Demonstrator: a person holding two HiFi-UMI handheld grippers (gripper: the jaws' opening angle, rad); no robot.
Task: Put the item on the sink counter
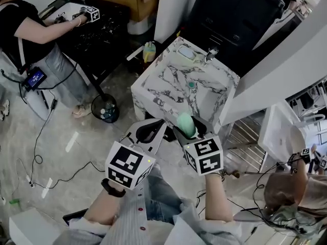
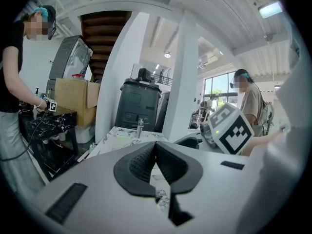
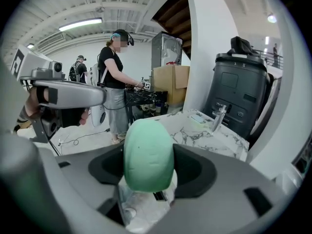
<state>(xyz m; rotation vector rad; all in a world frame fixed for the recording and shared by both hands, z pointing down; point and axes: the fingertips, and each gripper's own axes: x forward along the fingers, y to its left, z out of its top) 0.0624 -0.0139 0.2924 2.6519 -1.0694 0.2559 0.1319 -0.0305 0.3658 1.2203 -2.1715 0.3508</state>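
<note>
A pale green rounded item (image 3: 148, 155) sits clamped between the black pads of my right gripper (image 3: 149, 165); in the head view the green item (image 1: 185, 124) pokes out ahead of the right gripper (image 1: 188, 127), just short of the near edge of the marble sink counter (image 1: 158, 88). My left gripper (image 1: 149, 130) hovers beside it on the left, jaws pressed together with nothing between them; its pads (image 2: 139, 165) meet in the left gripper view. The counter has a basin (image 1: 191, 86) and a tap (image 1: 210, 53) at the back.
A soap dish (image 1: 186, 52) lies beside the tap and a green bottle (image 1: 148, 51) stands by the counter's far left corner. A small bin (image 1: 105, 108) and cables lie on the floor to the left. People work at a black table (image 1: 97, 29) and at the right.
</note>
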